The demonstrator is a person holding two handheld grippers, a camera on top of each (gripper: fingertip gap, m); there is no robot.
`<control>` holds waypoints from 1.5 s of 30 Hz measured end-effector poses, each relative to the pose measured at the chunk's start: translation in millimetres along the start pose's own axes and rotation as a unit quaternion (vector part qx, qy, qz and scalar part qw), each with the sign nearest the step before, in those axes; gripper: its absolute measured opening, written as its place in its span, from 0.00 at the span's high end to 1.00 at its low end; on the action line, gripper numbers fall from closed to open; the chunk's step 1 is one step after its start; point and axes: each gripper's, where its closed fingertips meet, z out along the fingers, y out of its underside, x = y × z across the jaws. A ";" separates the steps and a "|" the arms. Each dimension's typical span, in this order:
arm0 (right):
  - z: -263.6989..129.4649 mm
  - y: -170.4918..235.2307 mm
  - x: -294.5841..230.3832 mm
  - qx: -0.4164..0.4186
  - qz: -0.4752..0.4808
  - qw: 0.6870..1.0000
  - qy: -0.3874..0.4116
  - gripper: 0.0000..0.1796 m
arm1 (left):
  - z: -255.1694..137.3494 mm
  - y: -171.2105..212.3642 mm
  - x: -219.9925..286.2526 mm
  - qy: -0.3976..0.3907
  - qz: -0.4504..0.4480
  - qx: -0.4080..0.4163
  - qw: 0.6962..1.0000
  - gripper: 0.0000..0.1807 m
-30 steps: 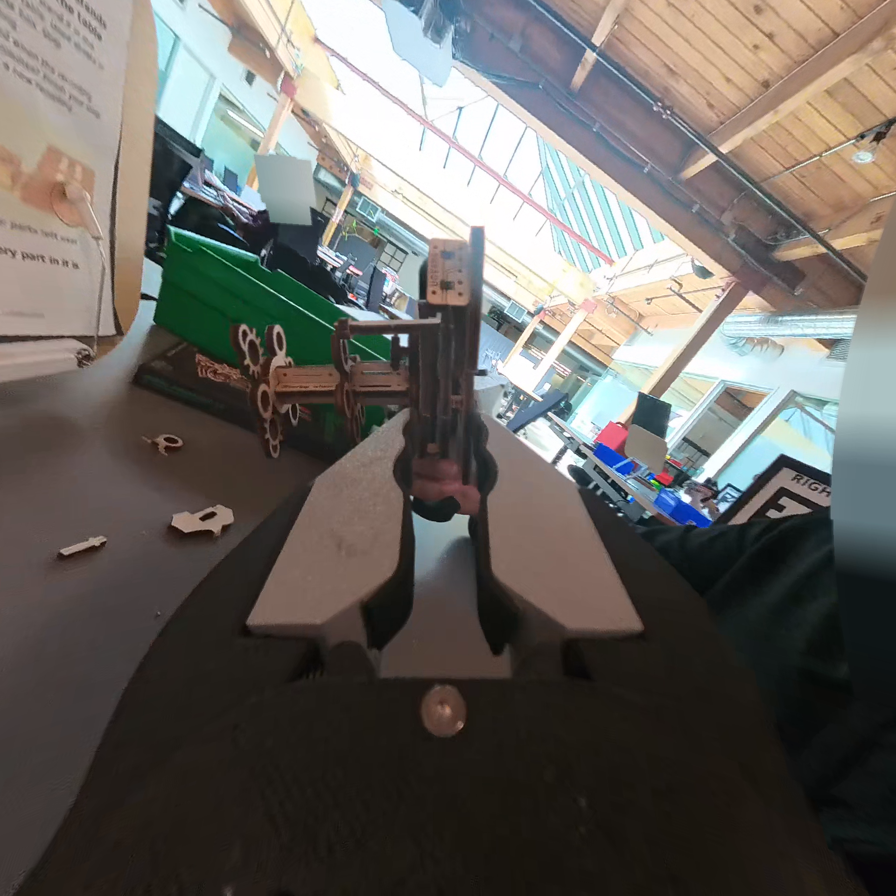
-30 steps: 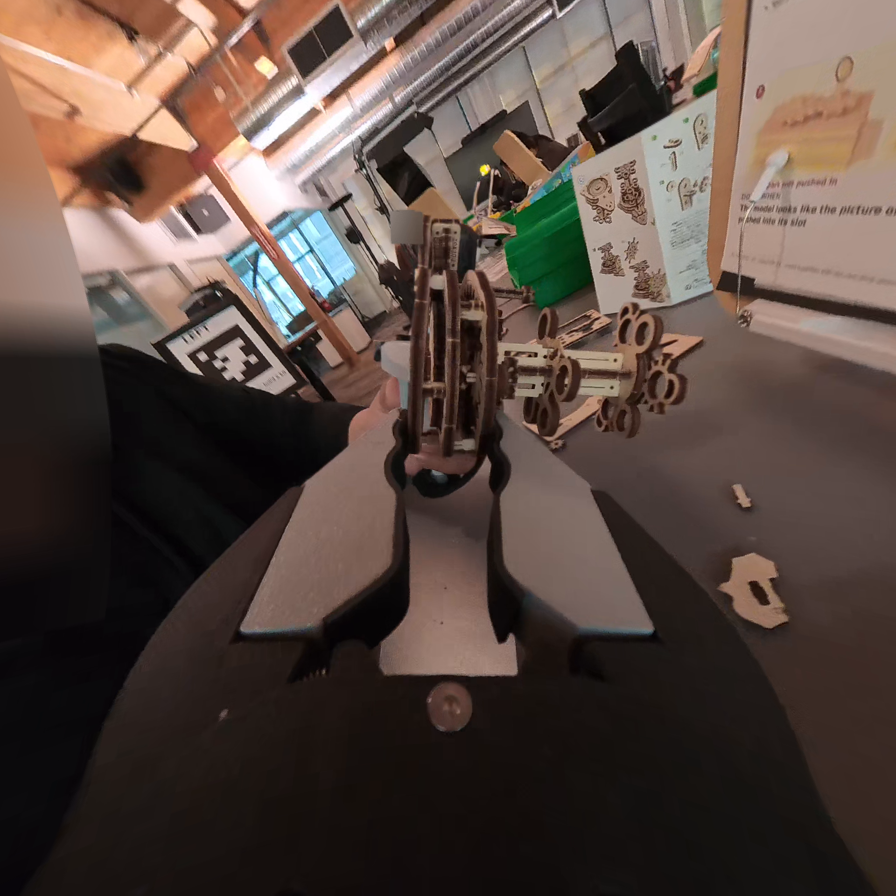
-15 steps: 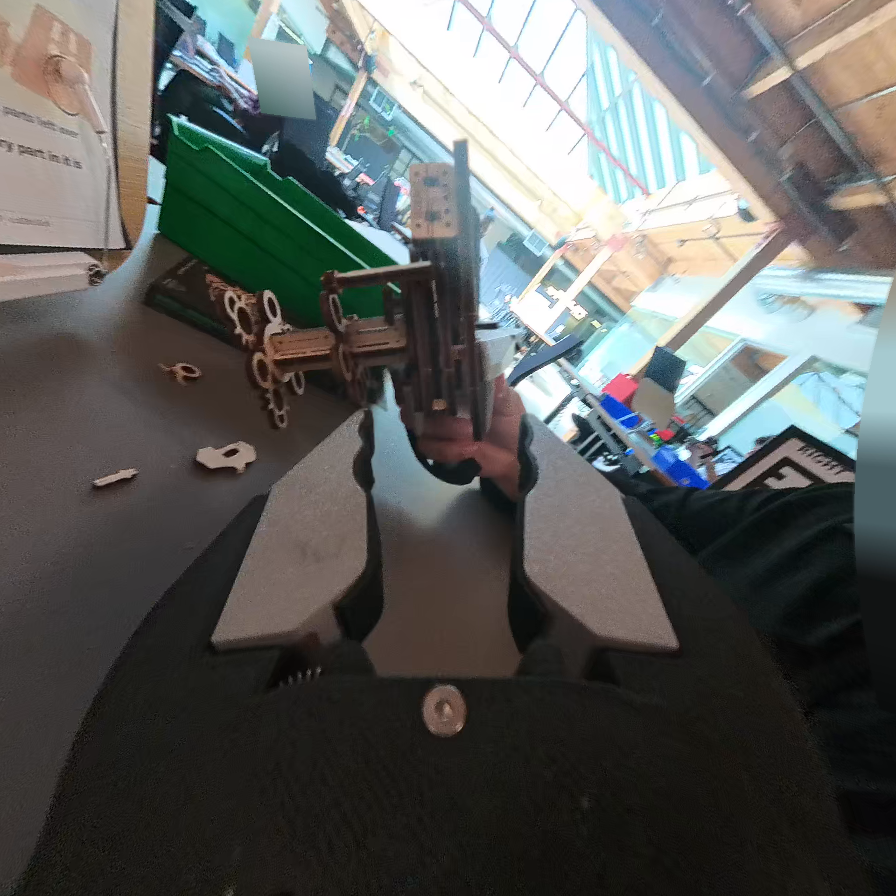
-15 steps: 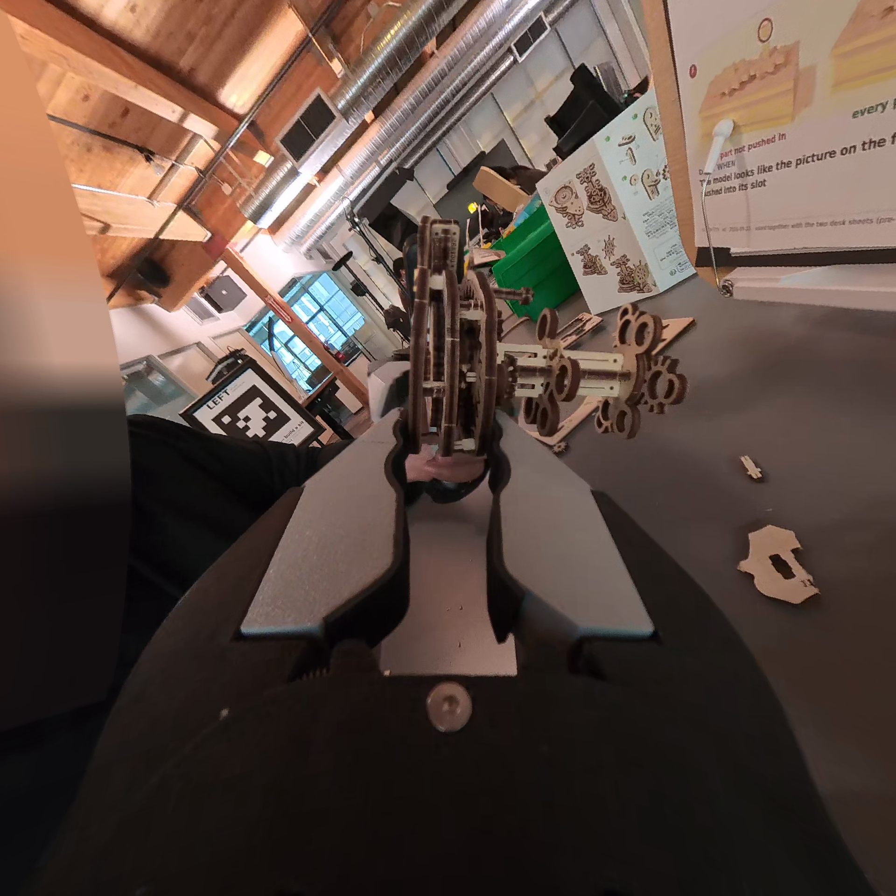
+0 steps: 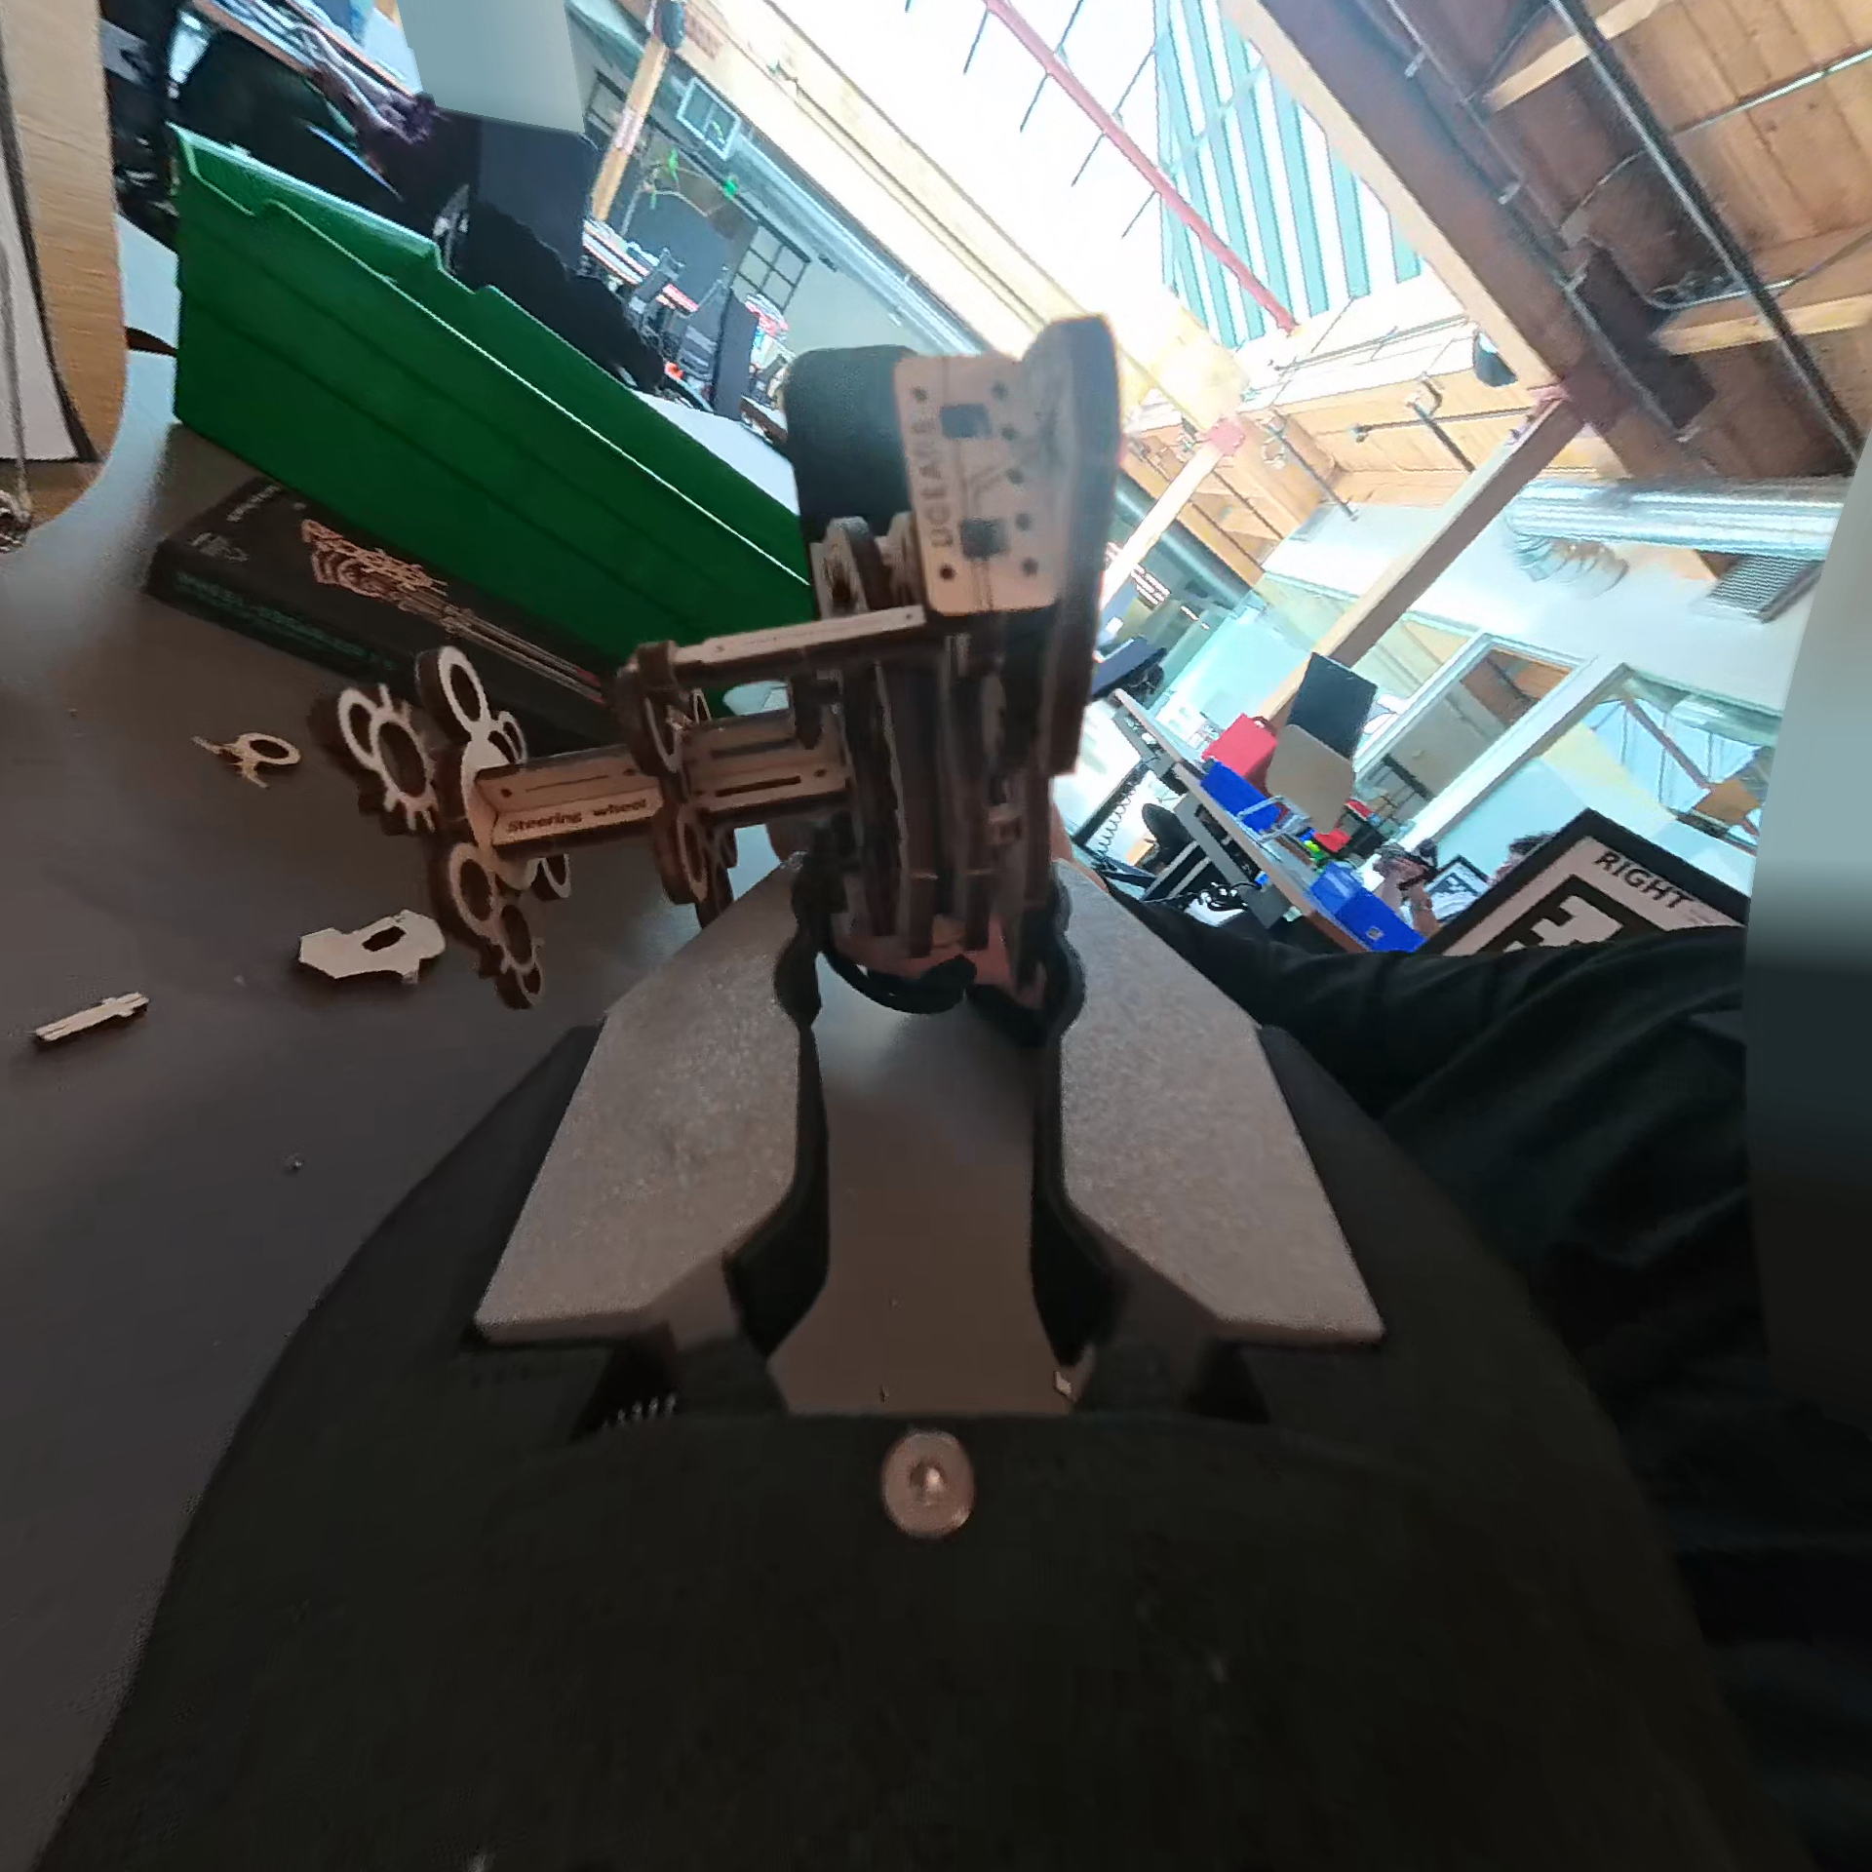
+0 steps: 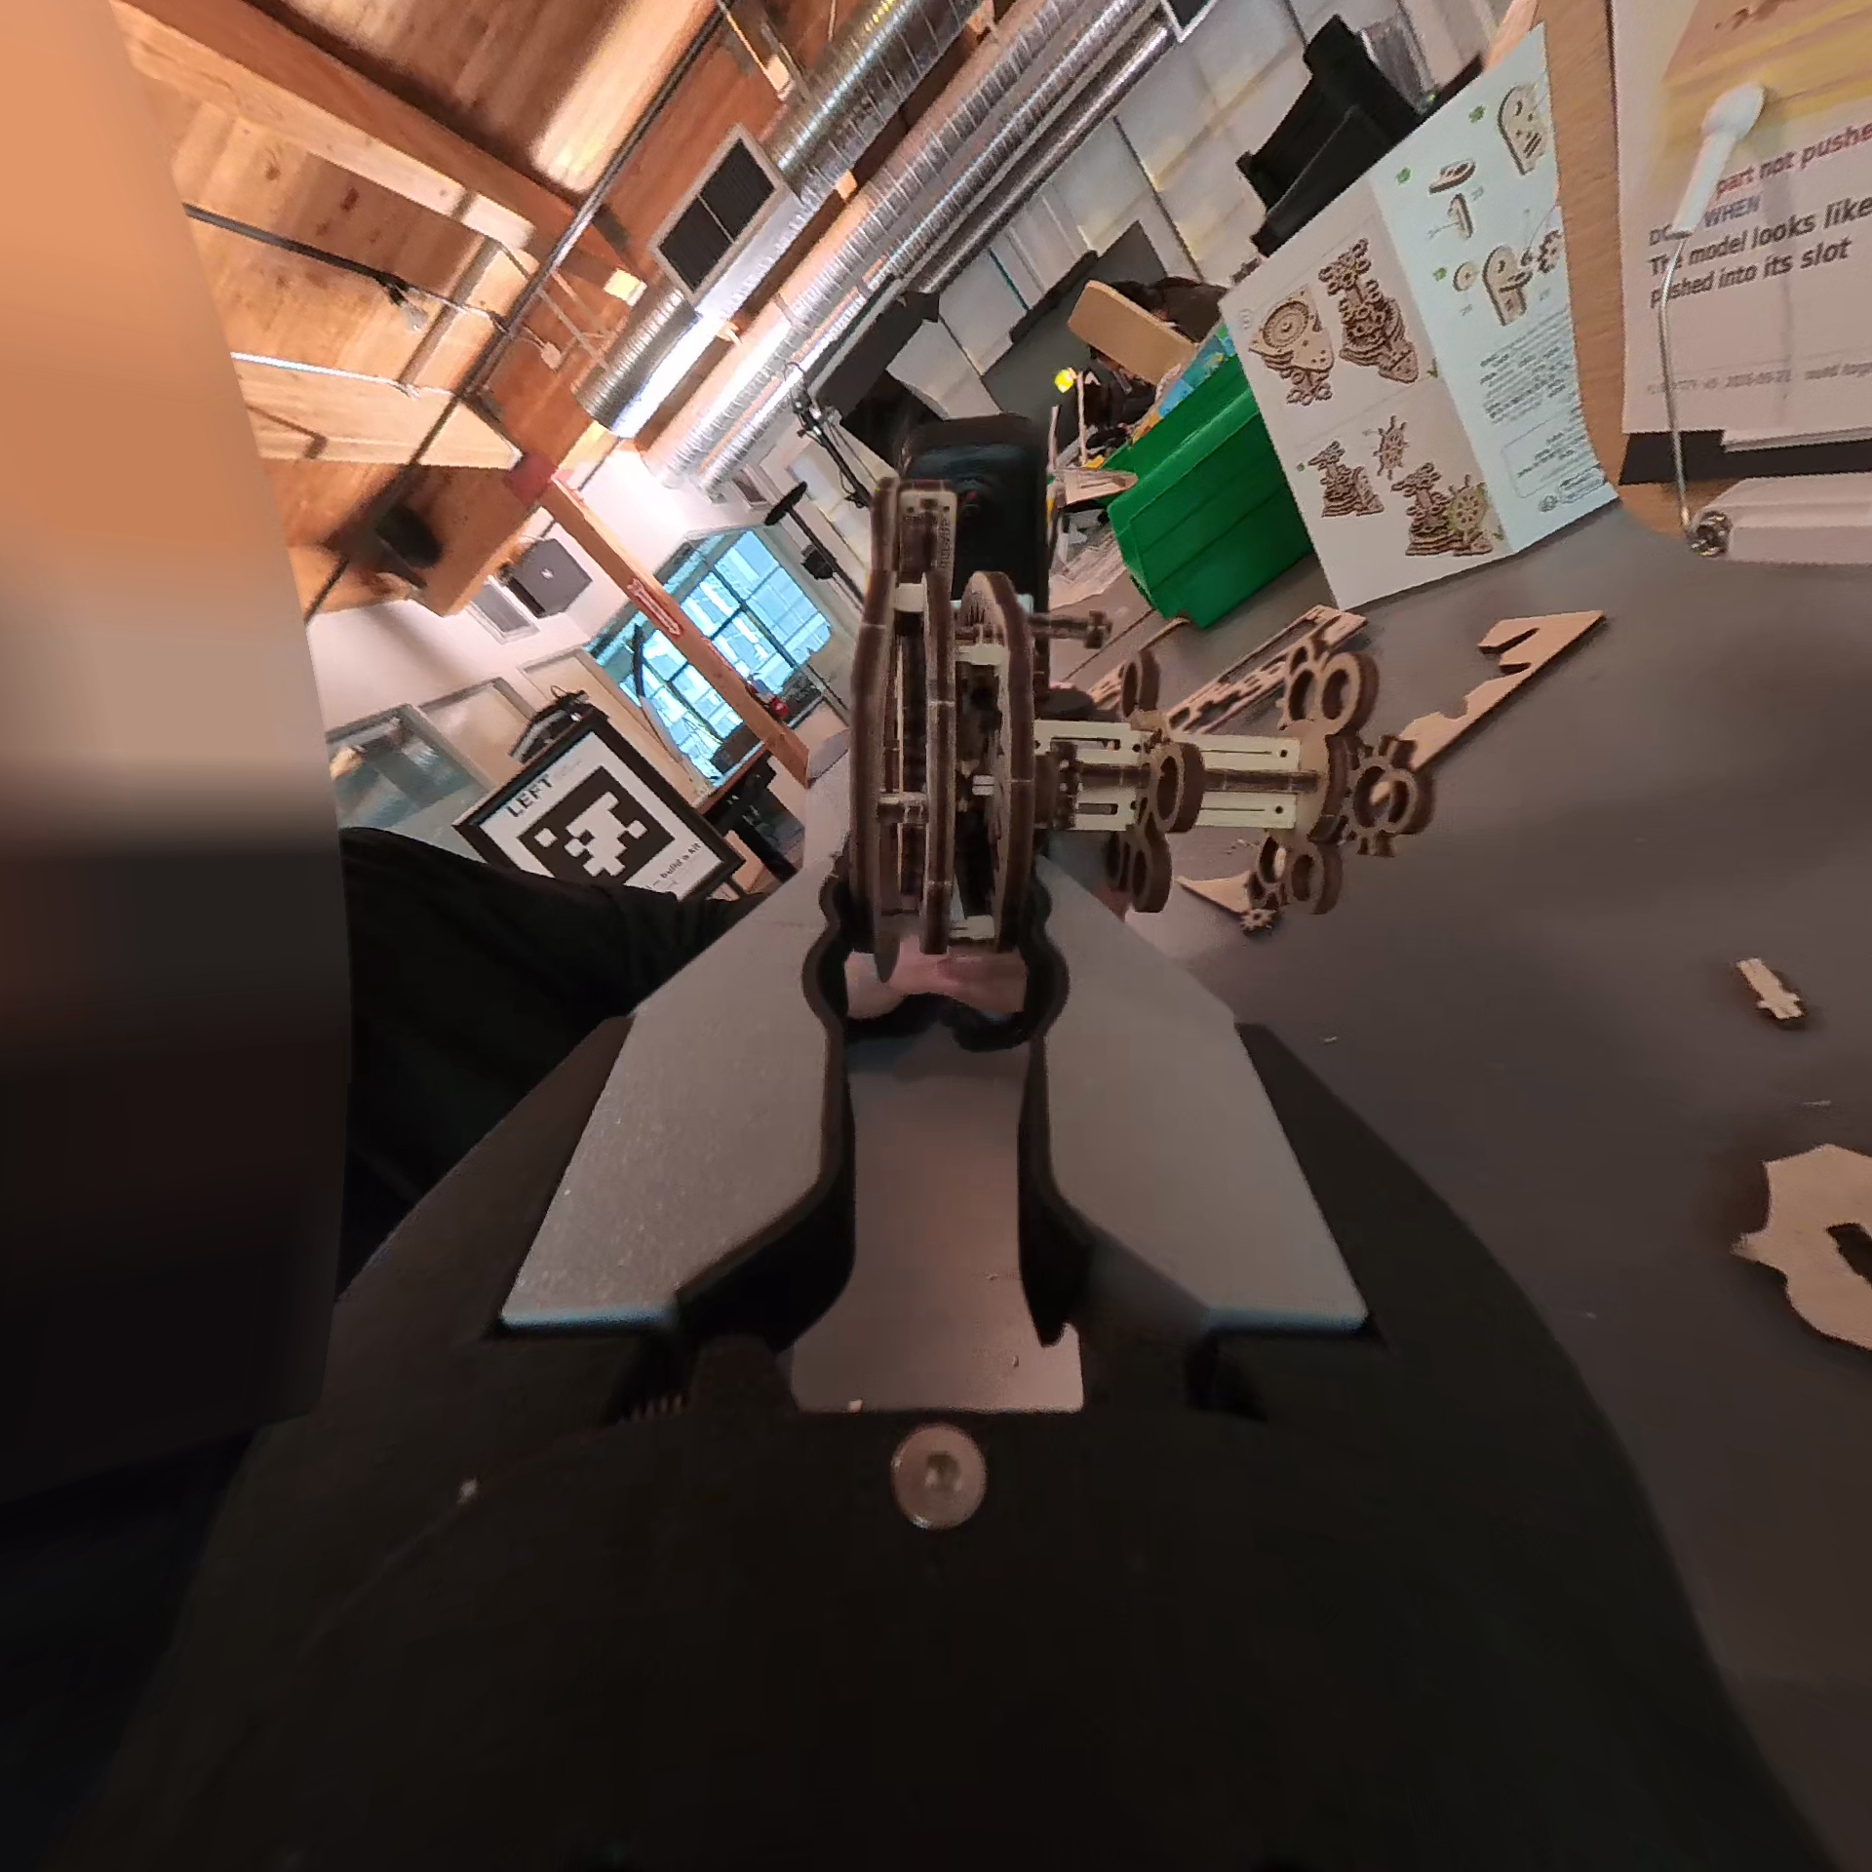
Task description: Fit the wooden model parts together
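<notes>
- Up front in the left wrist view, the left gripper (image 5: 927,947) has its jaws drawn in around the base of the wooden model (image 5: 952,709); the tips sit against the model's sides, though motion blur hides how firm the contact is.
- Just left of its tips, the model's shaft carries a cog-shaped wheel (image 5: 446,821) out over the dark table (image 5: 152,1114).
- Farther left lie a flat offcut (image 5: 370,947) and a small peg (image 5: 91,1018); green bins (image 5: 425,425) stand beyond.
- Meanwhile, in the right wrist view, the right gripper (image 6: 937,962) is nearly closed, its tips clamping the lower edge of the model's stacked discs (image 6: 937,770).
- Right of its tips the shaft and wheel (image 6: 1337,790) stick out sideways, clear of the table (image 6: 1519,1013).
- Another offcut (image 6: 1813,1251) lies at the far right.
</notes>
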 end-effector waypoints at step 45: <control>-5.3 -5.3 -13.1 -0.017 -0.089 0.996 0.016 0.86 | -6.9 -13.4 13.8 0.050 0.023 0.021 0.998 0.81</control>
